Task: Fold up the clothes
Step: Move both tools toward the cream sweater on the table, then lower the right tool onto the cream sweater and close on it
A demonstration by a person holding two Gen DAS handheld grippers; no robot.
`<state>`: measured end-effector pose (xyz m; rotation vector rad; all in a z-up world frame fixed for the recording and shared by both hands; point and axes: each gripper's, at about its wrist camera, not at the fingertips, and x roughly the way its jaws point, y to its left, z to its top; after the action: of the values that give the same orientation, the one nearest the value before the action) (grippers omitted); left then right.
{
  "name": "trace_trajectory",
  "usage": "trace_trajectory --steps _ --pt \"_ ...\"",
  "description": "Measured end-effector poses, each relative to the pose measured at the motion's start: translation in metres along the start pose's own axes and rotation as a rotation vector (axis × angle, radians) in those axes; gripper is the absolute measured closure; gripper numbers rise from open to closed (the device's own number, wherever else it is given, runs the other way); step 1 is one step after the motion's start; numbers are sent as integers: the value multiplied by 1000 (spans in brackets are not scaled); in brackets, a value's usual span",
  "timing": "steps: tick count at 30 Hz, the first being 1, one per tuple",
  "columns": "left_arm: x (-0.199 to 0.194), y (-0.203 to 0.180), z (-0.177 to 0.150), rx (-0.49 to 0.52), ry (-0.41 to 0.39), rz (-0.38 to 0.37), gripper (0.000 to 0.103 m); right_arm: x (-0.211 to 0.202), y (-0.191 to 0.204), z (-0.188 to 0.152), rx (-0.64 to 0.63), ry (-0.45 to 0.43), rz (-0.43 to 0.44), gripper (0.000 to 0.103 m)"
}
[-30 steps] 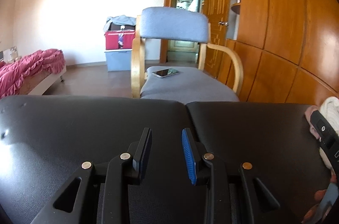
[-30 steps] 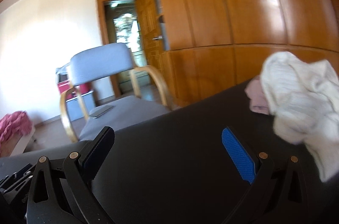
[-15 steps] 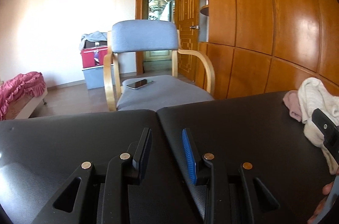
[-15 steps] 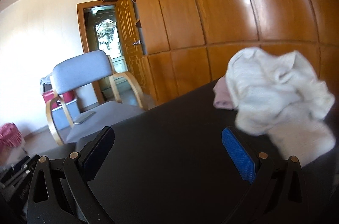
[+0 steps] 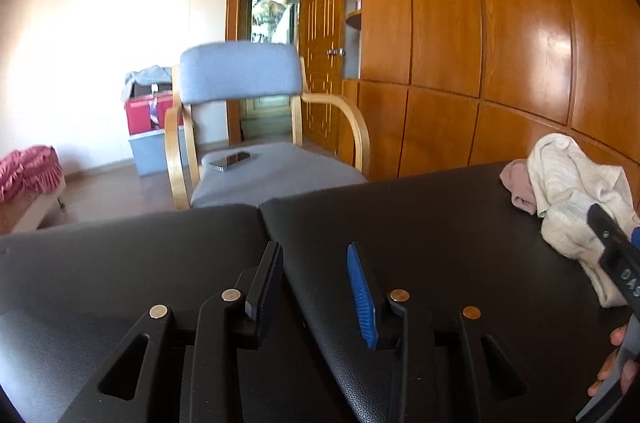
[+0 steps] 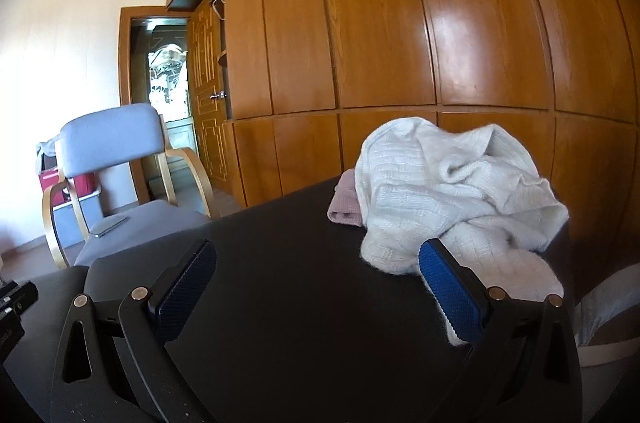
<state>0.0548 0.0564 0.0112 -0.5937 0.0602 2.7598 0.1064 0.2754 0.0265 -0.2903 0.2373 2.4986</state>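
Left gripper [image 5: 316,287]: over the black padded surface [image 5: 440,223], jaws parted w/ a clear gap, just been opening wider, nothing btwn them. Only bare black padding lies under and ahead of it. A seam in the padding runs away from just ahead of its tips.

Right gripper [image 6: 316,287]: jaws spread wide, nothing btwn the pads. Its right-hand blue pad [image 6: 452,295] stands just in front of the near edge of the white knit garment [image 6: 452,183]; contact cannot be told. Its left-hand pad is well clear of the cloth, over bare padding.

White knit garment: crumpled in a heap on the black surface, toward the surface's right end, ahead and right of the right gripper's centre line. In the left wrist view the same heap [image 5: 568,183] sits far right, well apart from the left gripper, w/ the right tool's black body overlapping its near side and fingertips of the person's hand [image 5: 612,363] showing at the frame edge.

Pink cloth [image 6: 344,203]: small piece, touching the heap's left side, partly tucked under it.

Beyond the surface: grey-cushioned wooden armchair [image 5: 248,127] w/ a phone [image 5: 234,160] flat on its seat. Behind: wood-panelled wardrobe wall [image 6: 400,43], open doorway [image 5: 268,23], red storage box [image 5: 150,113] on a grey one, pink bedding [image 5: 28,167] at far left.
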Motion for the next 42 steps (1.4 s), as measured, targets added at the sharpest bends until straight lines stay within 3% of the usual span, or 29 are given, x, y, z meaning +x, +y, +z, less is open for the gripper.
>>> trace_trajectory --steps 11,20,32,38,42 --pt "-13 6 -4 -12 -48 24 68 -3 0 1 19 -7 1 0" --pt "-16 -3 -4 40 -70 43 68 12 -4 2 29 71 27 0" --pt "-13 1 -4 16 -48 33 68 29 -5 5 -24 176 69 0" --pt "-12 0 -4 18 -39 33 68 36 -10 15 -84 161 13 0" --pt "-11 -1 -4 19 -33 33 68 44 -27 25 -102 161 25 0"
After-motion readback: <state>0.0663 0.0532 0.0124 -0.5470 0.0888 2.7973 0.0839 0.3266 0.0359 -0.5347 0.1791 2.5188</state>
